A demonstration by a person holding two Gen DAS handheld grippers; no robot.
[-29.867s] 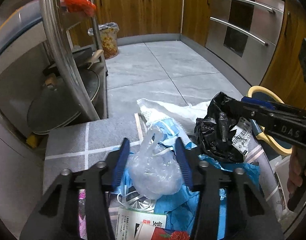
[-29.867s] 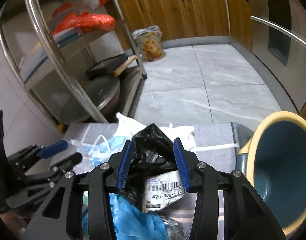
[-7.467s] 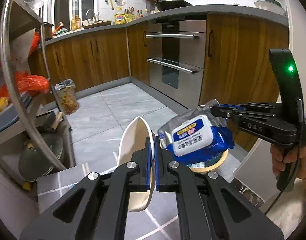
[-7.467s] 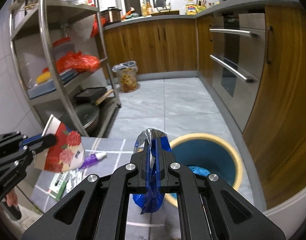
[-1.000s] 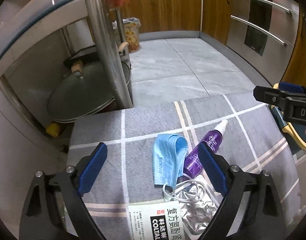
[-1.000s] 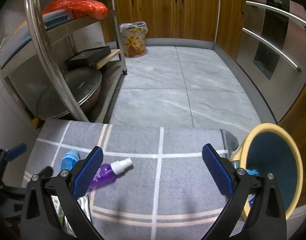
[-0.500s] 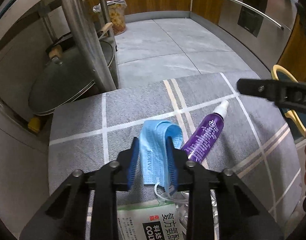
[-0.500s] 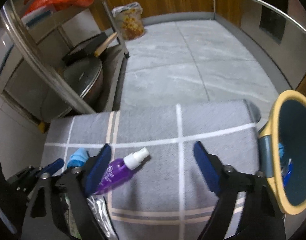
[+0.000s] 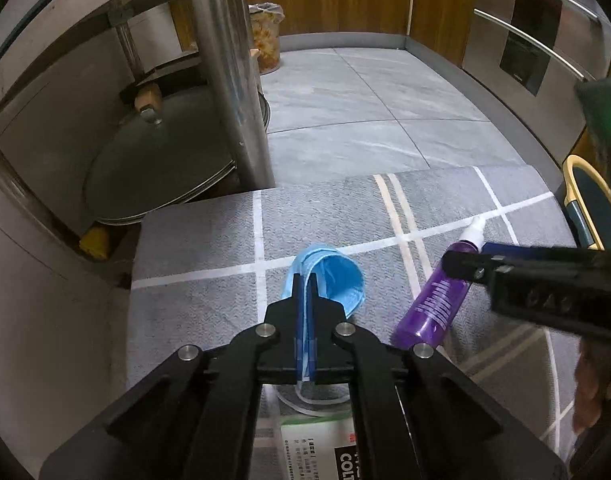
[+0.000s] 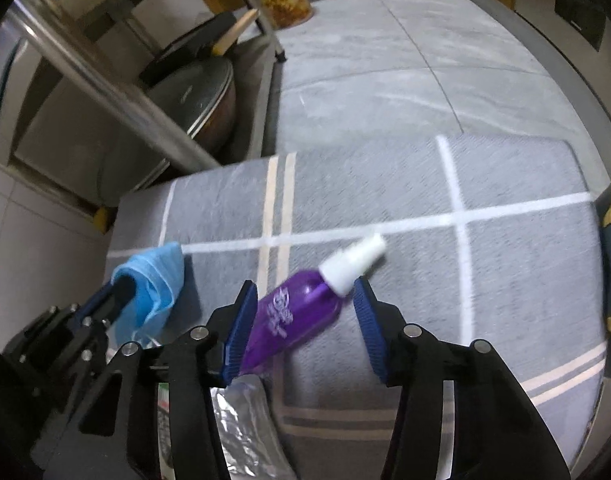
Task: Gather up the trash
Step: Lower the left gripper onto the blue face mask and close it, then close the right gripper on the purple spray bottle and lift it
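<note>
Left gripper pinches blue mask; right gripper closing around purple bottle.

Grey striped mat: mask, purple bottle, foil wrapper.

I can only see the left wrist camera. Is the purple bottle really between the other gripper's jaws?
Observer: Yes. In the right wrist view the purple bottle lies between the right gripper's jaws. They are closing but not squeezing it yet.
Operator: Is it lined up straight?
Observer: No, it lies slanted. One pad is beside its body and the other is near its white cap.
Operator: Is anything hiding under there?
Observer: A crinkly silver packet lies by the bottle's bottom end, below the gripper.
</note>
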